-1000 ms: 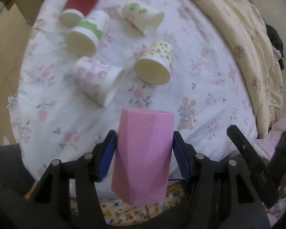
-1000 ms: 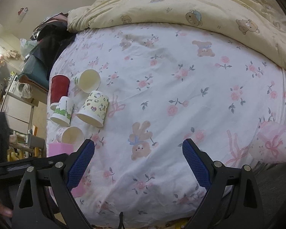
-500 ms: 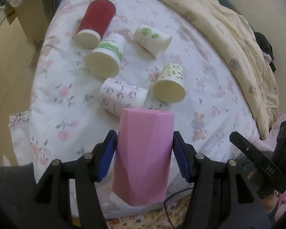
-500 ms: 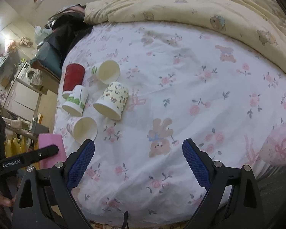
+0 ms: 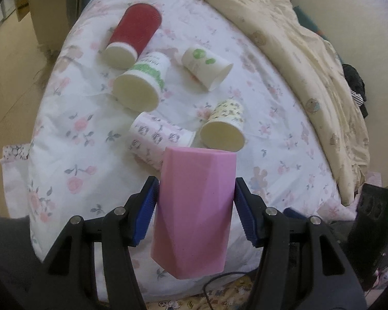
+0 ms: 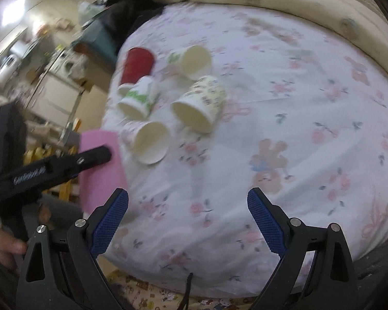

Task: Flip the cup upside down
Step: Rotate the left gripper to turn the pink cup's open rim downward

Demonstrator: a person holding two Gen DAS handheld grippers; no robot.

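Observation:
My left gripper (image 5: 195,211) is shut on a pink faceted cup (image 5: 194,214), held upright in the air above the near edge of the bed. The same pink cup (image 6: 101,170) shows at the left of the right wrist view, with the left gripper's finger across it. My right gripper (image 6: 187,222) is open and empty above the floral sheet (image 6: 284,134), to the right of the pink cup.
Several paper cups lie on their sides on the sheet: a red one (image 5: 134,33), a green-banded one (image 5: 142,85), a green-dotted one (image 5: 207,66), a yellow patterned one (image 5: 225,126) and a pink patterned one (image 5: 157,139). A beige quilt (image 5: 310,51) covers the bed's right side.
The left gripper has lifted and pulled back with the pink cup, so the paper cups look farther away. The right gripper has swung left toward the cups; its view is blurred.

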